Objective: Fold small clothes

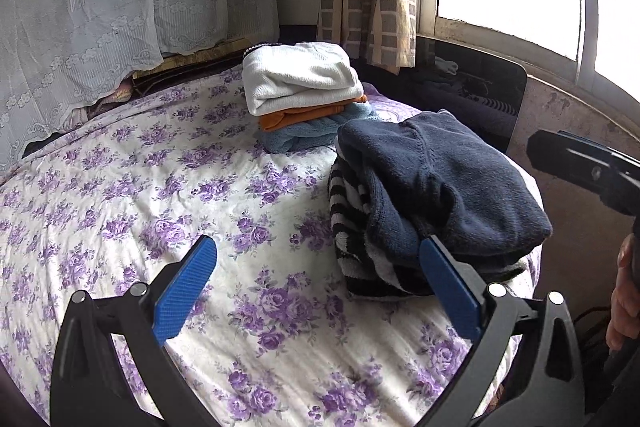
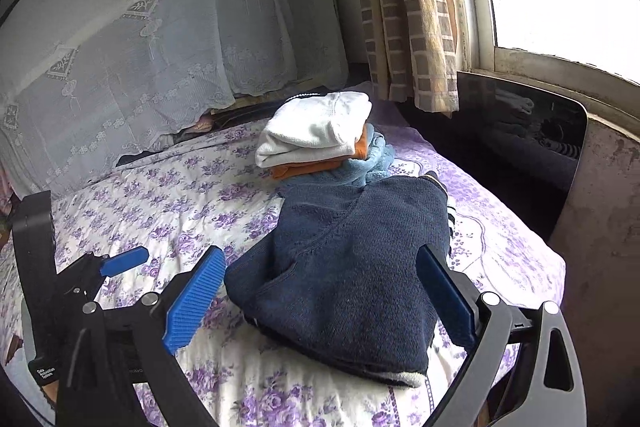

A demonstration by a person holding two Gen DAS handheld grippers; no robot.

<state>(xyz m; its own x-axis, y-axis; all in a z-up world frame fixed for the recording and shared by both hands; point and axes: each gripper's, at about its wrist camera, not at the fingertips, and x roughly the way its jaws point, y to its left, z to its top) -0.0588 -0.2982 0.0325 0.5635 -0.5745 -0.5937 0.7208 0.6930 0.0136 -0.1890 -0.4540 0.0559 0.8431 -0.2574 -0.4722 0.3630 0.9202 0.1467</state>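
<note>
- Hovering over the floral bedsheet (image 1: 168, 163), left gripper (image 1: 318, 285) has jaws spread wide, nothing held
- Folded stack at the back: white garment (image 1: 300, 79) on orange one (image 1: 296, 117) on light blue one (image 1: 304, 137)
- Navy sweater (image 2: 344, 267) folded on top of a striped garment (image 1: 352, 227) (near the bed's right edge)
- Right gripper (image 2: 322, 293) wide open, blue pads flanking the navy sweater, not gripping it
- Dark glossy panel (image 2: 532, 131) by the window sill

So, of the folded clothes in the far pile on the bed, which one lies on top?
The white garment lies on top; the orange one is under it, and the light blue one is at the bottom.
</note>
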